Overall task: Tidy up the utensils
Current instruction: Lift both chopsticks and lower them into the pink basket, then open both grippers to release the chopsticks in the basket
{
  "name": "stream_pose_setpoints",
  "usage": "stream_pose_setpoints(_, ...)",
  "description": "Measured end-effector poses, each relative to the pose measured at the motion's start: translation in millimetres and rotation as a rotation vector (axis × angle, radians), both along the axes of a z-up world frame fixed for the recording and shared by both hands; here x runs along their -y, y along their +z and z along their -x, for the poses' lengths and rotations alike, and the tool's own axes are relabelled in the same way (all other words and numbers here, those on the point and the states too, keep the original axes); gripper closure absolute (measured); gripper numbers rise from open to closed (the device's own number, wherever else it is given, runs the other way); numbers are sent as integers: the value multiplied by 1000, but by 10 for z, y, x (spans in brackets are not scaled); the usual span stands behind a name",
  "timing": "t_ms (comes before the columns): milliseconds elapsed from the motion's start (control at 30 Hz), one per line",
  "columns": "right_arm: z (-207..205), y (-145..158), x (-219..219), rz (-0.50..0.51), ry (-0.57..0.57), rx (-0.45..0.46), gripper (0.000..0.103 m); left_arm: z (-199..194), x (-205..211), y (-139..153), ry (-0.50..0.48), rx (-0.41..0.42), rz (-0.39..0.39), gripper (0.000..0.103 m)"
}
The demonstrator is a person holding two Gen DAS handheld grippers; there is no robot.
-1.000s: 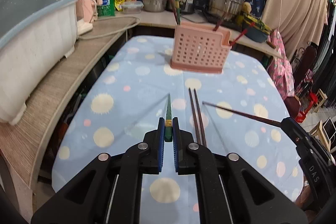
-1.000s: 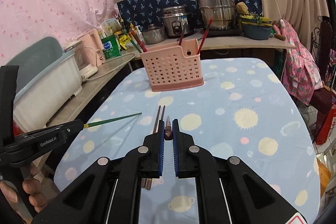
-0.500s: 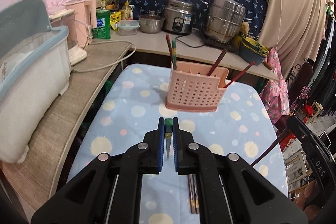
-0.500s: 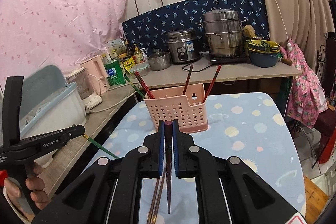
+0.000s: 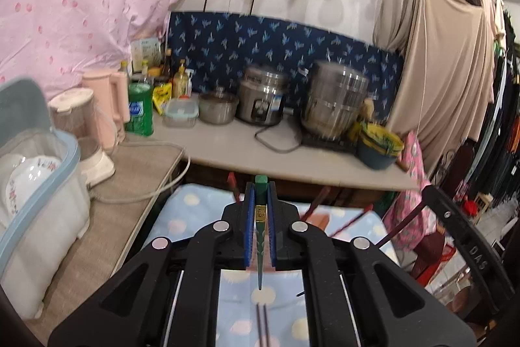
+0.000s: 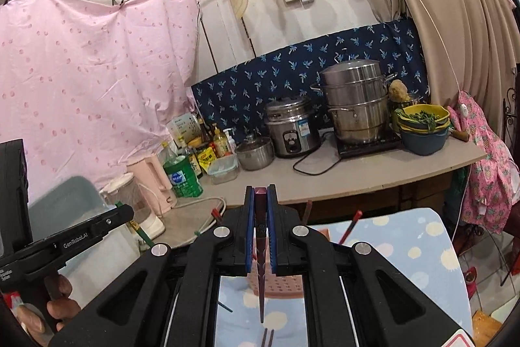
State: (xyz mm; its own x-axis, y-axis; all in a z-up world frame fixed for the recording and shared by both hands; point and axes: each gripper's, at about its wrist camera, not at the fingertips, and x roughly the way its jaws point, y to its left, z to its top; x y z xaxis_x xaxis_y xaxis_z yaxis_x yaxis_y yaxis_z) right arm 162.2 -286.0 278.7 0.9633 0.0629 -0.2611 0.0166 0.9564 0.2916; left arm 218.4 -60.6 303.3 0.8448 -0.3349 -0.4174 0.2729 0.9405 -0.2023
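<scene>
**Both chopsticks gripped tip-down, holder below and ahead**

Left gripper (image 5: 260,226) is clenched on a green chopstick (image 5: 260,249), long axis near vertical, tip down. The pink holder (image 6: 279,285) sits on the tabletop (image 6: 422,249) just ahead of and beneath both grippers. Right gripper (image 6: 260,226) clamps a dark red chopstick (image 6: 261,275), likewise upright, its tip over the holder's near side. Which is nearer: cannot tell.

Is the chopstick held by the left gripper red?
No, the left gripper is shut on a green chopstick with a gold band, its tip pointing down.
</scene>
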Motion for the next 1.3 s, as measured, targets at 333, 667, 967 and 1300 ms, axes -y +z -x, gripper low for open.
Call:
stream_pose_setpoints(333,-735,272,122,19,-40,76,96,-552,216,221,44,103,33,96)
stream_pose_setpoints(667,-1174,-308,158,27,-33,-42,96,-971,319,-327,47,-8,1,96)
stream_pose_setpoints(967,-1301,-704,102,39,-15,-138,96,-1004,330,-670,45,-74,-41,96)
stream_pose_setpoints(1300,-1117,-635,70,59,-6,-138,82,-810,264,-705,58,-63,-55,67)
